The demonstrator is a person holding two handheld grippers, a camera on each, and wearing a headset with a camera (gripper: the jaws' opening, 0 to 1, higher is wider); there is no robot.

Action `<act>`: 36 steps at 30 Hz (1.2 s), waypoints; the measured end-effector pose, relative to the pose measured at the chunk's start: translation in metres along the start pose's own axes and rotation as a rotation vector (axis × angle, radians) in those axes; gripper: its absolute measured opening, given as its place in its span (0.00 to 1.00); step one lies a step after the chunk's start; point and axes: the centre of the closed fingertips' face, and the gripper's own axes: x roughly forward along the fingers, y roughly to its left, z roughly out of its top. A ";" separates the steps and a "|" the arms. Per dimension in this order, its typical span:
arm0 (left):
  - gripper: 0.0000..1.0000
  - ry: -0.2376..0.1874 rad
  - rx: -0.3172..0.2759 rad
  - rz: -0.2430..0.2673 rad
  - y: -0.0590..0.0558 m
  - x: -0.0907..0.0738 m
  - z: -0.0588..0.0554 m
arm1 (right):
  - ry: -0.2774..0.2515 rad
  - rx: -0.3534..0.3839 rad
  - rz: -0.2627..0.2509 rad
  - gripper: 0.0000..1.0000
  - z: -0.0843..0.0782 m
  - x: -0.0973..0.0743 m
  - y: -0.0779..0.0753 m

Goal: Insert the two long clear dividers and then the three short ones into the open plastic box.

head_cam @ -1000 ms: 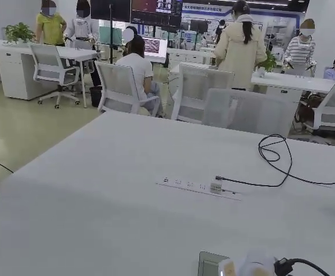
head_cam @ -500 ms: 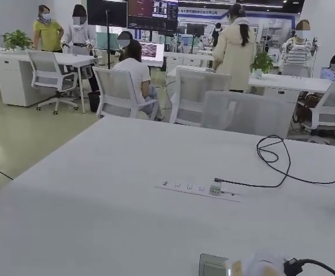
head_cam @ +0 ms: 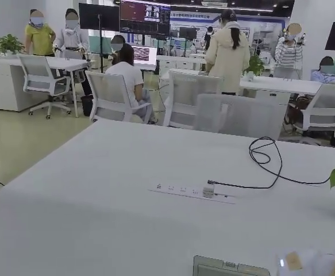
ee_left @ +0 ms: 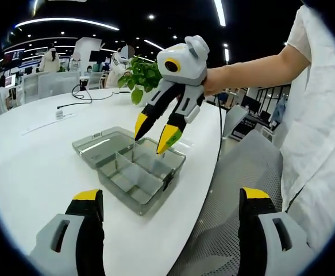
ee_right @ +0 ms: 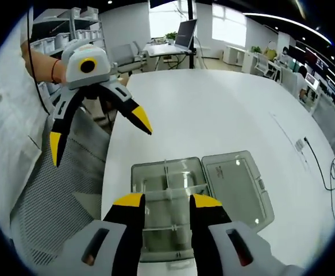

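Observation:
The clear plastic box (ee_left: 130, 169) lies open near the table's edge, its lid (ee_left: 101, 144) folded flat beside it. Clear dividers (ee_right: 166, 190) stand crossed inside the box (ee_right: 167, 224), next to the lid (ee_right: 236, 190). My right gripper (ee_left: 156, 131) hovers just above the box with its jaws a little apart, and I see nothing between them (ee_right: 167, 201). My left gripper (ee_left: 170, 201) is wide open and held off the table's edge, short of the box; it also appears as the left gripper (ee_right: 98, 135). A corner of the lid (head_cam: 224, 267) peeks in at the bottom of the head view.
On the white table (head_cam: 98, 190) lie a power strip (head_cam: 190, 192) and a looped black cable (head_cam: 265, 155), far from the box. A potted plant (ee_left: 141, 75) stands behind the box. A mesh chair (ee_right: 58, 195) sits at the table's edge. Chairs and people are beyond.
The head camera has shifted, so more of the lid's corner shows at the bottom edge. A blurred gripper there sits further right. Nothing on the table has moved.

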 end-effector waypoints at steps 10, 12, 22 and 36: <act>1.00 0.012 0.007 0.000 -0.001 -0.002 -0.001 | 0.023 0.038 -0.037 0.44 -0.036 -0.033 0.000; 1.00 0.016 0.010 0.000 0.000 -0.002 -0.002 | 0.041 0.038 -0.041 0.46 -0.046 -0.038 0.000; 1.00 0.014 0.007 0.003 0.000 -0.004 0.000 | 0.180 0.018 -0.037 0.50 -0.108 -0.053 -0.003; 1.00 0.017 -0.012 0.006 0.004 -0.005 -0.004 | 0.420 -0.115 0.035 0.51 -0.181 -0.049 -0.010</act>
